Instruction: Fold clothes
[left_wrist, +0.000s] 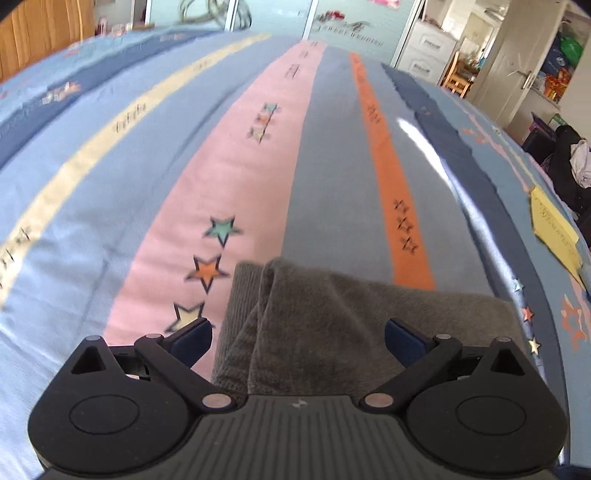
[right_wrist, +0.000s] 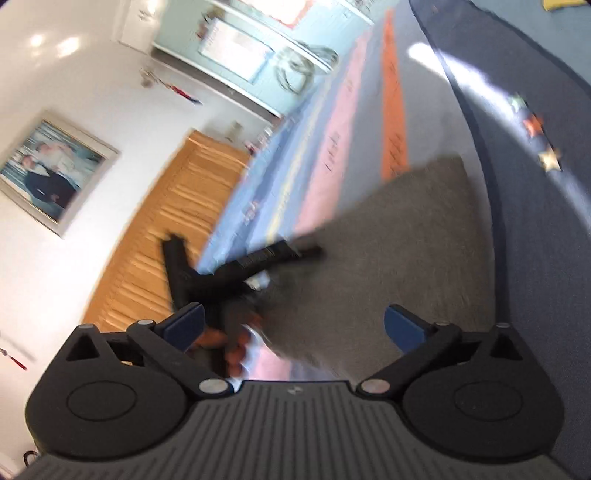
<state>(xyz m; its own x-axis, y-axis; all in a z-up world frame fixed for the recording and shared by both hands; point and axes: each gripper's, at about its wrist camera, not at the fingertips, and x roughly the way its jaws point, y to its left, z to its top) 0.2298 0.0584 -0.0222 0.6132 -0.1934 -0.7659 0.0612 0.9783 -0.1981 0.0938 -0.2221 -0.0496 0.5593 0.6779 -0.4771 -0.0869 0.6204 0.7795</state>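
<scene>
Both jaws wide open and empty: left hand-held gripper (left_wrist: 298, 341) over grey folded garment (left_wrist: 332, 325) on bed (left_wrist: 110, 184) at lower centre, right hand-held gripper (right_wrist: 293, 325) alongside; risk: loose top layer snags a finger, unfolding it.

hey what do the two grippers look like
The left gripper and right gripper look the same: black linkage arms with silver pivot pins, round black hubs on either side, a grey ribbed centre plate with a small mark, and dark blue finger pads. No cables or sleeves show.
</scene>
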